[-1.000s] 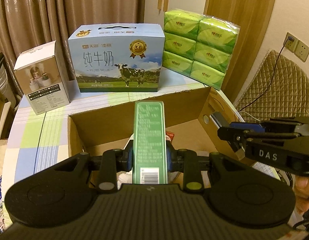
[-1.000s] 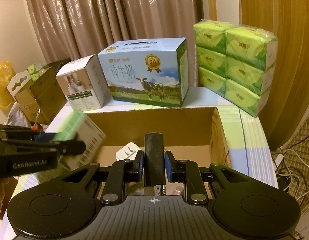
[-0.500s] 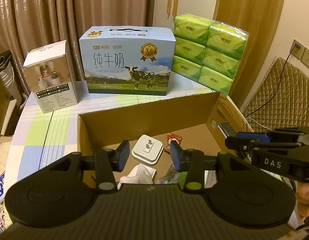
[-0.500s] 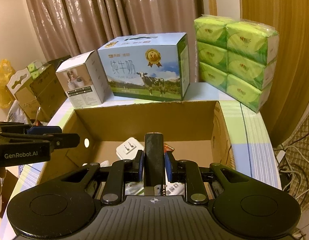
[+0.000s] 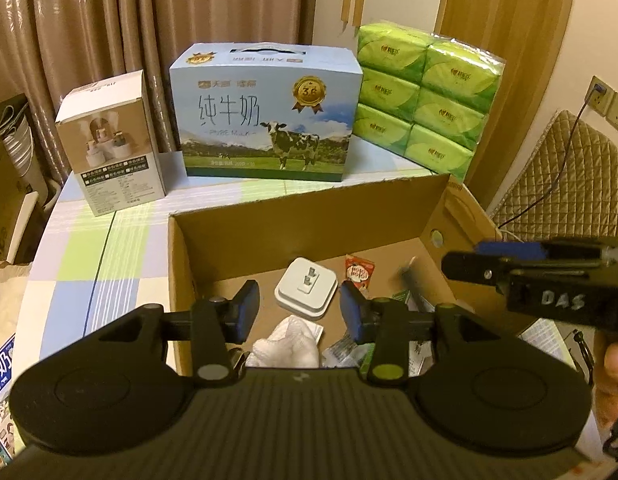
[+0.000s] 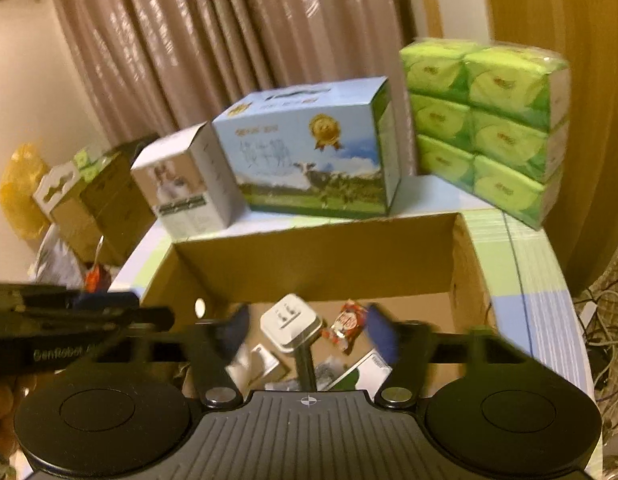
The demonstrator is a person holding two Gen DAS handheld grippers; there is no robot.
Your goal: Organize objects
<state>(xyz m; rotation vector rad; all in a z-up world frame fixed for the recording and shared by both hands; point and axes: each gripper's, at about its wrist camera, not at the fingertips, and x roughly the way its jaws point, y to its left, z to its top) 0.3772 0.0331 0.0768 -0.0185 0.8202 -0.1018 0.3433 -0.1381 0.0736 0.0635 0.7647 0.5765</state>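
An open cardboard box point(image 5: 301, 216) point(image 6: 317, 256) sits on the table. In it lie a white plug adapter point(image 5: 305, 293) point(image 6: 291, 322), a red snack packet point(image 5: 359, 271) point(image 6: 346, 326), a white cloth point(image 5: 289, 344) and a green-and-white box point(image 6: 361, 372). My left gripper point(image 5: 299, 312) is open and empty over the box. My right gripper point(image 6: 307, 332) is open; a dark stick point(image 6: 305, 368) point(image 5: 413, 280) is below it, blurred, inside the box. The right gripper also shows in the left wrist view point(image 5: 509, 272).
Behind the cardboard box stand a blue milk carton point(image 5: 265, 112) point(image 6: 313, 152), a small white product box point(image 5: 113, 144) point(image 6: 189, 184) and a stack of green tissue packs point(image 5: 425, 96) point(image 6: 485, 124). A padded chair point(image 5: 569, 184) is at the right. Brown boxes point(image 6: 97, 204) lie left.
My left gripper opened and the green box it held is now in the cardboard box. My right gripper opened just now and the dark stick it held has dropped out of its jaws.
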